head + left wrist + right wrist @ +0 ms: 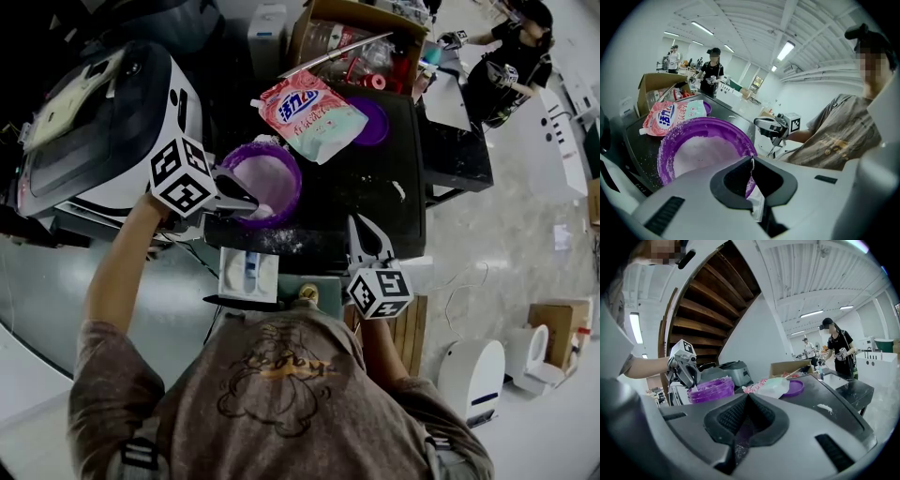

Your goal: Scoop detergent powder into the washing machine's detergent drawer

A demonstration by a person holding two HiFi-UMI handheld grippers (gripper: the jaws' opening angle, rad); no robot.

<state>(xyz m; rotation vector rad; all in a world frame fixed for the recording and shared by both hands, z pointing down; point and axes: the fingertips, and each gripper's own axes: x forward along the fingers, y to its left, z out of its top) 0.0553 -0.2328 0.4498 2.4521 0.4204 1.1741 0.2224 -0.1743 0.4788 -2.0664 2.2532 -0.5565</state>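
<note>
1. The left gripper point(246, 199) is clamped on a small white plastic scoop point(757, 206). A thin sliver of the scoop shows pinched between the closed jaws in the left gripper view.
2. This gripper hangs at the near rim of a round purple plastic bowl point(292, 161), which is filled with white detergent powder point(262, 183).
3. The right gripper point(359, 223) is low over the dark table point(375, 192), to the right of the bowl and apart from it. Its jaws are drawn together and hold nothing clear. Only a purplish, powder-flecked strip shows in the slit between them.
4. The white detergent drawer with a blue compartment point(248, 275) sits pulled out just below the table's near edge, close to the person's chest and between the two grippers.
5. A pink and pale green detergent bag point(309, 114) lies behind the bowl, overlapping a flat purple lid point(379, 124).
6. Spilled powder dusts the table in front of the bowl.
</note>
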